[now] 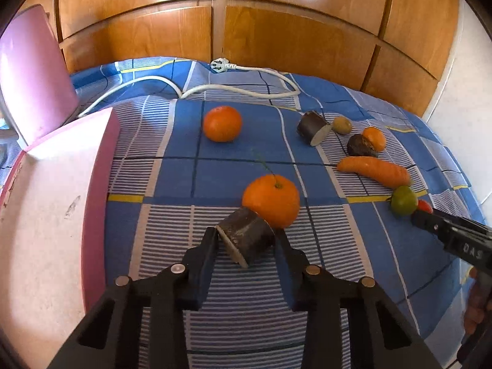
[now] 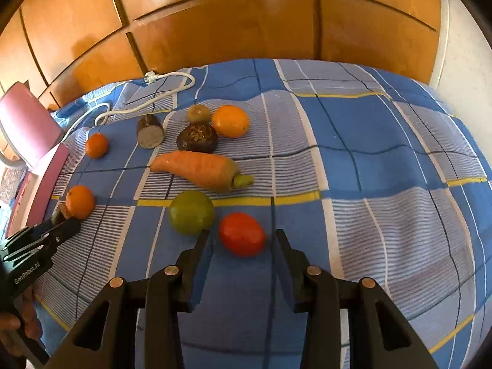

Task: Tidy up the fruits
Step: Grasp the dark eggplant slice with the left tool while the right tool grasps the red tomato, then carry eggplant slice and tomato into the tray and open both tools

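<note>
My left gripper point(image 1: 246, 234) is shut on a dark cut vegetable chunk point(image 1: 246, 236), which sits tilted between the pads just in front of a stemmed orange point(image 1: 270, 200). My right gripper point(image 2: 242, 233) is open, and a red tomato point(image 2: 242, 234) lies between its fingertips with a thin gap on each side. A green tomato point(image 2: 191, 212) rests just left of it. Behind them lie a carrot point(image 2: 196, 169), a dark avocado point(image 2: 197, 137), a kiwi point(image 2: 199, 113), an orange point(image 2: 230, 121), a second dark chunk point(image 2: 150, 130) and a small orange point(image 2: 97, 145).
A pink box point(image 1: 95, 215) with a white inside stands at the left, its lid point(image 1: 33, 77) raised behind it. A white power cable point(image 1: 246, 89) snakes across the far side of the blue checked cloth point(image 2: 384, 184). Wooden cabinet doors point(image 1: 276, 30) close off the back.
</note>
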Motion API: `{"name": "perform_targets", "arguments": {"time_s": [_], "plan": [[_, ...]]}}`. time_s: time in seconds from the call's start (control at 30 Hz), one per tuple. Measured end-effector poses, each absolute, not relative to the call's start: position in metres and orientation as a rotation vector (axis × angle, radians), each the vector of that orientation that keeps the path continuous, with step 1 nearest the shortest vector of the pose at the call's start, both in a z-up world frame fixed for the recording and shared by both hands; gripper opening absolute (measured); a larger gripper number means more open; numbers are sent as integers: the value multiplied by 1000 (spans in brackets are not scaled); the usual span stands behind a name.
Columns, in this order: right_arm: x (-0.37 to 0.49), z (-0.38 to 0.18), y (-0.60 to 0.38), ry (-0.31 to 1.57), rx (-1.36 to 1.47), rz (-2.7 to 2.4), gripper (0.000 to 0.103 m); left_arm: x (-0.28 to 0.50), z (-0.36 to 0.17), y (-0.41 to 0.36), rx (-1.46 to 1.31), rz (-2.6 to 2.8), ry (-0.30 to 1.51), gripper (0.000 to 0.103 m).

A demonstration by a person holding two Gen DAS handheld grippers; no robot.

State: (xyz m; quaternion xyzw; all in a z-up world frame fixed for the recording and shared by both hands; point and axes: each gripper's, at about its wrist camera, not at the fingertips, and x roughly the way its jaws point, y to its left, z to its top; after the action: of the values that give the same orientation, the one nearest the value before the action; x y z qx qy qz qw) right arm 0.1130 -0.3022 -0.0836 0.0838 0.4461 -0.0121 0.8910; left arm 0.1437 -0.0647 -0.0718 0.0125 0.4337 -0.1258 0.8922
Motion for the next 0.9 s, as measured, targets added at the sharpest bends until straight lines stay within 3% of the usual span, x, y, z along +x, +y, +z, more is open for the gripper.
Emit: {"name": "perform_targets", "arguments": {"time_s": [0.03, 0.9], "plan": [[113, -84, -303, 923, 180, -19, 29, 141, -72, -65, 23, -267, 900, 37], [52, -81, -234, 966, 170, 174, 29, 47, -60, -53, -43, -305, 863, 37]]}}
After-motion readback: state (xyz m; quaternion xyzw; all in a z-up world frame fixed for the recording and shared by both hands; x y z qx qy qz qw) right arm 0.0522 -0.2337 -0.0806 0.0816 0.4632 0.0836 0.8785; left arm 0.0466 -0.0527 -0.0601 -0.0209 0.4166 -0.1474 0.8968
